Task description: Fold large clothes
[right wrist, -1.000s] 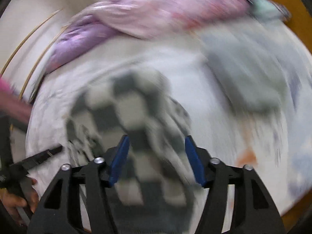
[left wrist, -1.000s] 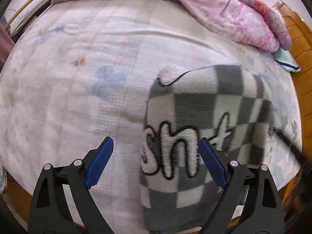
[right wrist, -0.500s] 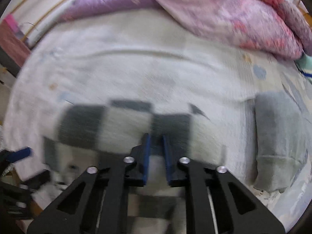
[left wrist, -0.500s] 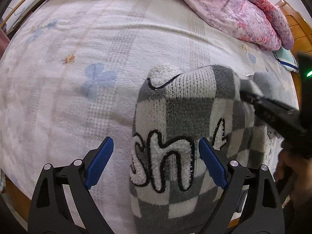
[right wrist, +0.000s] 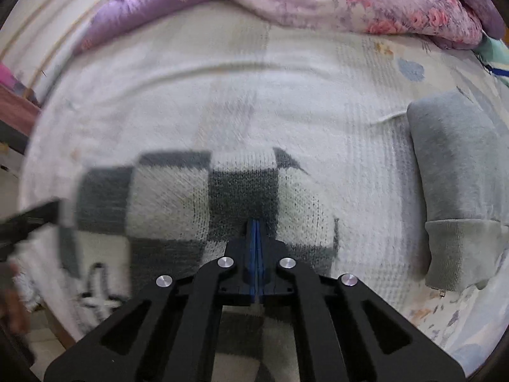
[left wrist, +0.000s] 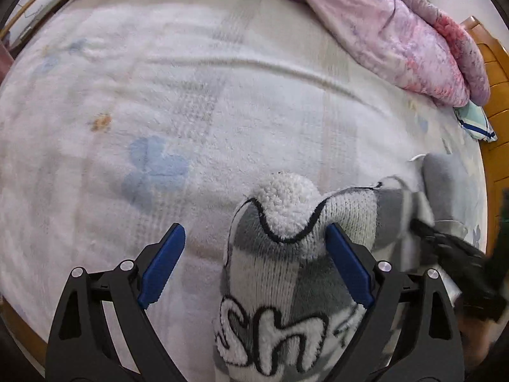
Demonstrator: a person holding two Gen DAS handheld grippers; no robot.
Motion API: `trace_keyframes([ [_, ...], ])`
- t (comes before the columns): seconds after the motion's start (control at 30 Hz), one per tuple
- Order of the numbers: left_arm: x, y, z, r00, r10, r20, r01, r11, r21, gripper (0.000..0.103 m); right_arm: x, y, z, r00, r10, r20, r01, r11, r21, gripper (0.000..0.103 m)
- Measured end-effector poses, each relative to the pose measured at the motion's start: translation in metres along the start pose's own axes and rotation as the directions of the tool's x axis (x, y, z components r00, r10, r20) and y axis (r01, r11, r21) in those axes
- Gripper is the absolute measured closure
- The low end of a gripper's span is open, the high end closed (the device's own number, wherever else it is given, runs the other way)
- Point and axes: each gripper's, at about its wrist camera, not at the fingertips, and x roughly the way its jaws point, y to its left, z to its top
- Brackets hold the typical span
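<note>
A grey-and-white checkered knit sweater (left wrist: 286, 254) with fluffy white lettering outlined in black lies on the white bed cover (left wrist: 191, 95). My left gripper (left wrist: 254, 227) hangs open above its top left corner. One blue pad is over the bed cover, and the other pad (left wrist: 348, 264) is over the knit. My right gripper (right wrist: 256, 229) points down on a dark square of the sweater (right wrist: 241, 191), near its right edge. Its pads look pressed together on a thin pinch of knit, and the jaws are just starting to open. In the left wrist view the right gripper (left wrist: 445, 248) is a dark blur.
A folded grey garment (right wrist: 455, 172) lies on the bed to the right of the sweater. A pink and purple quilt (left wrist: 397, 31) is heaped along the far side. A wooden headboard (left wrist: 493, 95) and a teal pillow corner (left wrist: 474, 121) stand at the right.
The right gripper's jaws went from wide apart to closed as it came down onto the sweater. The left gripper stayed open while the sweater slid lower in its view.
</note>
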Motion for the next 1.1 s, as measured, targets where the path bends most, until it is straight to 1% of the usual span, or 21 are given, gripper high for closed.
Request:
trace_keyframes([
  [0.03,0.006,0.003,0.002,1.0,-0.009,-0.015,0.008,1.0,-0.011,0.013,-0.011,-0.006,0.001,0.999,-0.001,0.041,0.0,1.0,0.027,0.079],
  [0.07,0.009,0.006,0.003,0.999,-0.024,-0.024,0.024,0.999,-0.024,0.013,-0.018,-0.011,0.003,0.998,0.0,0.067,-0.003,0.999,0.049,0.068],
  [0.1,0.011,0.008,0.003,0.999,-0.04,-0.029,0.039,0.999,-0.033,0.013,-0.023,-0.019,0.005,0.997,0.006,0.082,-0.013,0.997,0.079,0.048],
  [0.13,0.011,0.009,0.003,0.999,-0.044,-0.027,0.043,0.998,-0.034,0.013,-0.02,-0.024,0.007,0.998,0.008,0.062,-0.014,0.995,0.096,0.043],
  [0.2,0.011,0.008,0.001,0.999,-0.037,-0.019,0.037,0.999,-0.027,0.013,-0.001,-0.034,0.011,0.999,0.028,-0.018,-0.025,0.991,0.135,0.043],
  [0.27,0.01,0.006,0.001,0.999,-0.032,-0.018,0.031,0.999,-0.03,0.013,0.016,-0.042,0.012,0.991,0.117,-0.058,-0.104,0.976,0.194,0.043],
  [0.3,0.01,0.006,0.001,0.999,-0.032,-0.019,0.031,0.999,-0.031,0.013,0.028,-0.047,0.011,0.981,0.18,-0.075,-0.158,0.958,0.238,0.043],
  [0.37,0.009,0.005,0.0,0.999,-0.031,-0.017,0.031,0.999,-0.028,0.013,0.039,-0.051,0.009,0.973,0.21,-0.096,-0.177,0.944,0.277,0.054],
  [0.4,0.008,0.004,0.0,0.999,-0.032,-0.016,0.032,0.999,-0.026,0.013,0.043,-0.052,0.007,0.963,0.253,-0.092,-0.217,0.931,0.292,0.072],
  [0.43,0.007,0.003,0.0,1.0,-0.028,-0.013,0.028,0.999,-0.022,0.013,0.038,-0.052,0.007,0.969,0.233,-0.077,-0.204,0.939,0.278,0.08],
  [0.5,0.006,0.002,-0.001,1.0,-0.03,-0.008,0.03,0.999,-0.024,0.013,0.022,-0.048,0.006,0.982,0.184,-0.04,-0.17,0.957,0.235,0.089],
  [0.63,0.003,-0.007,-0.005,1.0,-0.025,0.005,0.025,0.999,-0.023,0.013,-0.017,-0.059,-0.006,0.99,0.136,0.03,-0.139,0.959,0.248,0.09],
  [0.67,0.005,-0.01,-0.005,1.0,-0.027,0.0,0.027,0.999,-0.024,0.012,-0.02,-0.06,-0.011,0.994,0.106,0.032,-0.11,0.967,0.23,0.09],
  [0.7,0.007,-0.013,-0.006,1.0,-0.026,-0.009,0.026,0.999,-0.022,0.012,-0.017,-0.061,-0.014,0.998,0.068,0.014,-0.07,0.977,0.203,0.09],
  [0.73,0.013,-0.019,-0.006,1.0,-0.014,-0.02,0.013,1.0,-0.013,0.012,-0.006,-0.068,-0.018,0.999,0.041,-0.013,-0.038,0.978,0.207,0.09],
  [0.8,0.025,-0.032,-0.007,0.999,0.027,-0.037,-0.026,0.999,0.022,0.011,0.016,-0.08,-0.023,0.999,0.02,-0.046,-0.009,0.973,0.232,0.09],
  [0.93,0.045,-0.041,-0.004,0.996,0.072,-0.043,-0.07,0.996,0.062,0.009,0.041,-0.088,-0.018,0.998,-0.019,-0.065,0.034,0.97,0.239,0.087],
  [1.0,0.053,-0.037,-0.003,0.997,0.053,-0.057,-0.051,0.998,0.042,0.006,0.047,-0.093,-0.016,0.996,-0.014,-0.087,0.036,0.965,0.259,0.084],
  [1.03,0.057,-0.032,-0.002,0.997,0.032,-0.073,-0.03,0.999,0.017,0.004,0.047,-0.095,-0.016,0.996,-0.012,-0.091,0.037,0.962,0.27,0.081],
  [1.07,0.058,-0.027,-0.001,0.996,0.006,-0.088,-0.007,1.0,-0.008,0.004,0.046,-0.094,-0.015,0.994,-0.026,-0.102,0.051,0.965,0.258,0.079],
  [1.1,0.058,-0.023,-0.001,0.995,-0.014,-0.096,0.012,1.0,-0.025,0.004,0.042,-0.091,-0.014,0.993,-0.047,-0.105,0.071,0.968,0.239,0.074],
])
